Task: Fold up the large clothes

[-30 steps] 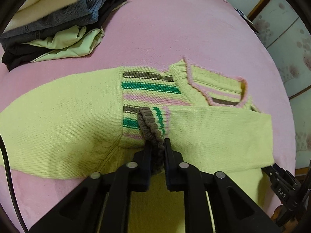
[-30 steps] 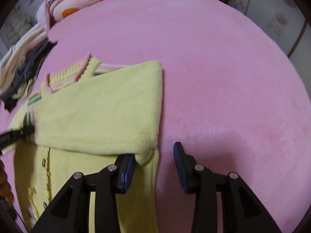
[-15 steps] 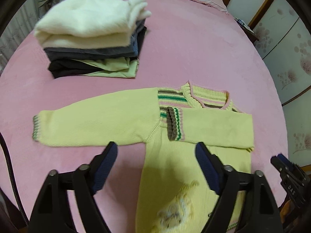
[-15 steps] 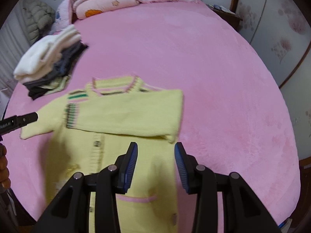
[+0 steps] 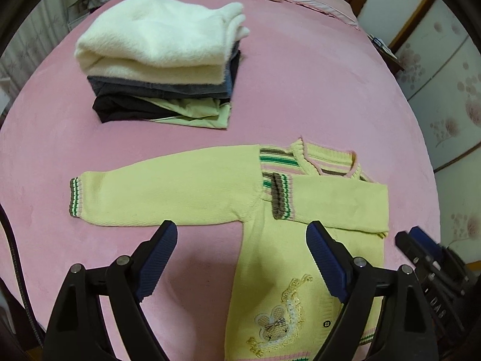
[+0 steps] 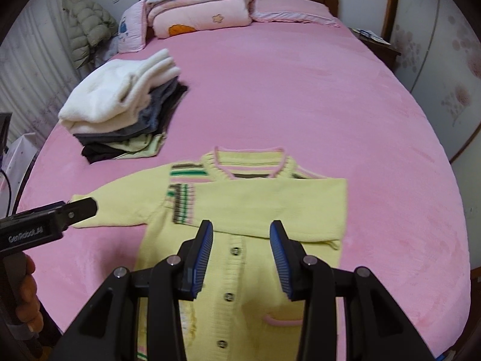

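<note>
a second ago my left gripper (image 5: pixel 242 251) was pinched on the striped cuff of the sleeve that is now folded; now its jaws stand wide with nothing between them, lifted well above the bed (image 5: pixel 315 90). going left to right in the left wrist view: the stack of folded clothes (image 5: pixel 162 72), white fleece on top, sits at about eleven o'clock from the yellow knit cardigan (image 5: pixel 270 270). the unfolded sleeve (image 5: pixel 168 192) stretches out flat toward nine o'clock, its striped cuff at the far end. the folded sleeve (image 5: pixel 336 201) lies across the chest just under the neckline, its grey-and-green cuff (image 5: pixel 281 195) resting near the opposite shoulder. my right gripper (image 6: pixel 242 254) hovers over the button placket with its jaws narrowly apart and empty; a second ago one pad was at the fold of that sleeve, and both views have pulled back since, so both tools have come up and away.

i judge the first sleeve fold done and lying fairly square. the other sleeve is next for me: take its cuff at nine o'clock and carry it across toward three. the knit is soft and may drag the body askew if i lift too little.
</note>
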